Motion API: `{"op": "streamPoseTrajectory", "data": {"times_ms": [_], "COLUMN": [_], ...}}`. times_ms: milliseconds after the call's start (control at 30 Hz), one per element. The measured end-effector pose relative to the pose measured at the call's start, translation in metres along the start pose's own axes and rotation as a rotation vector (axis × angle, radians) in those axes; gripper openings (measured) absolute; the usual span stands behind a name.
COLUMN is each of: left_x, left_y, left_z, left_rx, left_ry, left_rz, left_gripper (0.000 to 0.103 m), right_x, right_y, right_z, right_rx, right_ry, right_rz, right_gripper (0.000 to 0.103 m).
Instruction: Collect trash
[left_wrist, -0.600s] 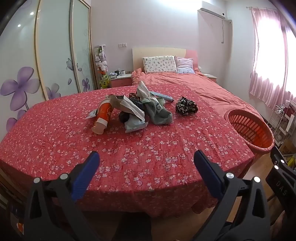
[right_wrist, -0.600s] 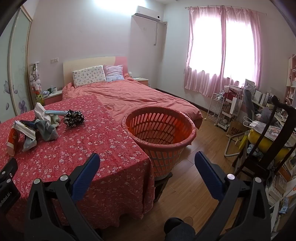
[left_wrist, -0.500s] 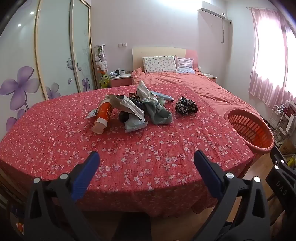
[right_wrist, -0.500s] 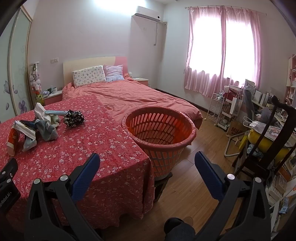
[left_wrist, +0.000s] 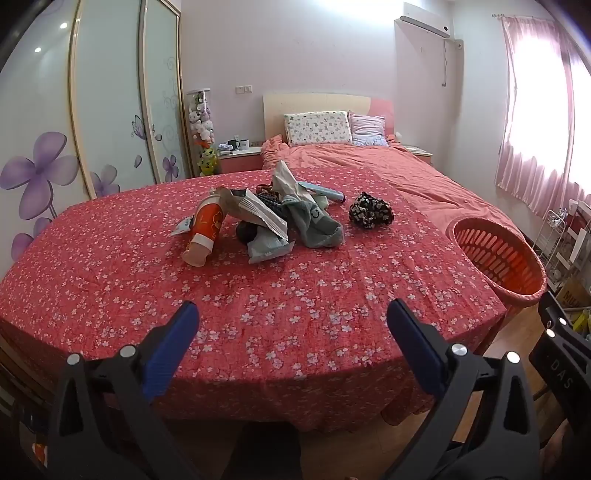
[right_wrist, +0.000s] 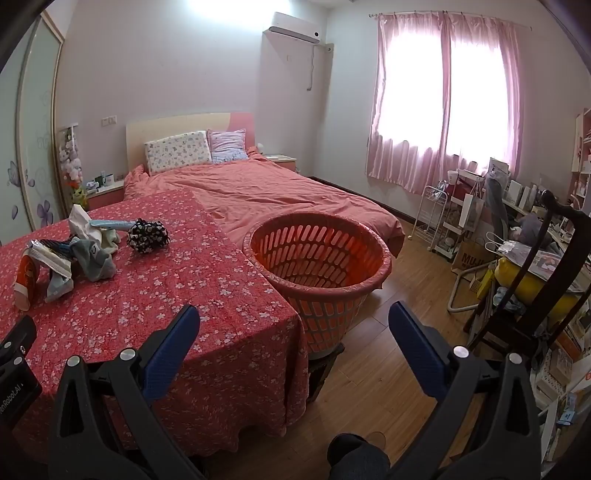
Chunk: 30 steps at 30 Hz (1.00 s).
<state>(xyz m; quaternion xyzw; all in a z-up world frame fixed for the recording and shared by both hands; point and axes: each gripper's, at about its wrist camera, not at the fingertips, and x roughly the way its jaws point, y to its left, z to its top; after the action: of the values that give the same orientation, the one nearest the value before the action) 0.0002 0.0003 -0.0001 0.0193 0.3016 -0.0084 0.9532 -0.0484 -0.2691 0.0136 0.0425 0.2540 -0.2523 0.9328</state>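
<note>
1. Left gripper (left_wrist: 290, 314): fingers (left_wrist: 173, 343) spread wide, holding nothing, hanging over the near edge of the tabletop (left_wrist: 110, 280), well short of the trash.
2. Right gripper (right_wrist: 293, 317): also splayed wide and empty-handed, off the right corner of the tabletop, pointing past the basket (right_wrist: 384, 258) toward the wooden floor (right_wrist: 373, 376).
3. Trash pile (left_wrist: 266, 221) heaped around the middle of the flowery red cloth, toward the far side, all touching or overlapping:
   - orange cup (left_wrist: 205, 230) tipped on its side at the left end
   - crumpled white wrapper (left_wrist: 258, 214) draped over the top, with a pale packet (left_wrist: 267, 247) under it
   - grey sock with a smiley face (left_wrist: 316, 225) on the right
   - light blue tube (left_wrist: 321, 190) behind the heap
4. Black-and-white floral bundle (left_wrist: 370, 215) sitting just right of the pile, apart from it.
5. Orange slatted basket hard against the right edge of the tabletop; inside looks empty from the right wrist view.
6. Bed (right_wrist: 266, 192) with pink covers and two pillows beyond the tabletop, pink curtains (right_wrist: 443, 103) on the right wall.
</note>
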Motion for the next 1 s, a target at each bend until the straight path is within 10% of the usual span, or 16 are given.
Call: {"op": "streamPoseTrajectory", "data": {"times_ms": [1000], "left_x": [0.0001], "left_y": [0.0001], "left_z": [0.0000], "left_rx": [-0.002], "left_ry": [0.004], "left_rz": [-0.002], "left_gripper": [0.099], "right_x": [0.0018], "right_y": [0.0008], "right_z": [-0.0012], "right_rx": [0.000], "right_ry": [0.002], "right_rz": [0.001], "right_gripper": [0.101]}}
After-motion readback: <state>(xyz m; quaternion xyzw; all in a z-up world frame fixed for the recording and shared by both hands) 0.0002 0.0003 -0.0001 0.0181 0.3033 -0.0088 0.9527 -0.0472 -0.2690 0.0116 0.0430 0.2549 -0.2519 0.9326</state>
